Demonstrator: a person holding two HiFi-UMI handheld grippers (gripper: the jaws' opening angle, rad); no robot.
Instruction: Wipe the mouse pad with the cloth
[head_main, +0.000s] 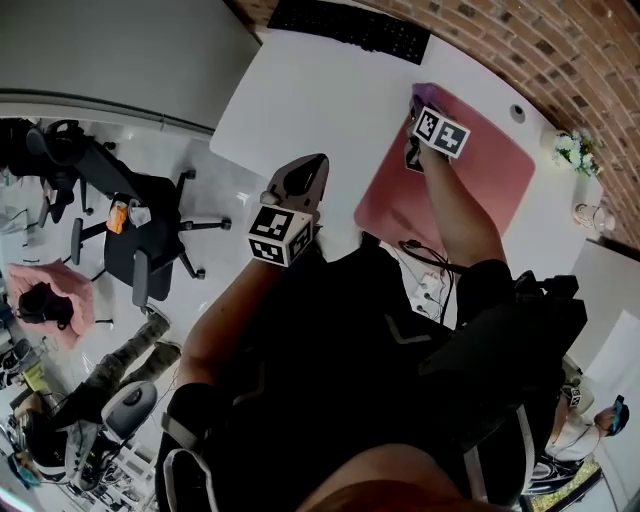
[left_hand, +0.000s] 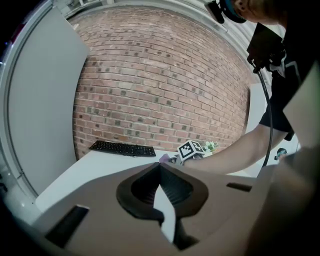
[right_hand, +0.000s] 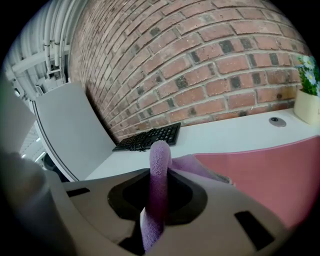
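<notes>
Head view: a white desk (head_main: 300, 90) with a rounded corner carries a flat pink pad (head_main: 490, 170), its corners rounded too. The right gripper (head_main: 420, 105) sits at the pad's far left corner, with a tuft of purple cloth (head_main: 428, 92) at its tip. The left gripper (head_main: 312, 165) hangs at the desk's near edge. A black keyboard (head_main: 350, 25) lies by the brick wall (head_main: 560, 50).

Left gripper view: the ribbed jaws meet at their tips – nothing sits between them (a pale sliver shows lower down).

Right gripper view: the jaws pinch a fold of fuzzy cloth – it stands up as a soft roll and spills onto the edge of the smooth matte pad.
</notes>
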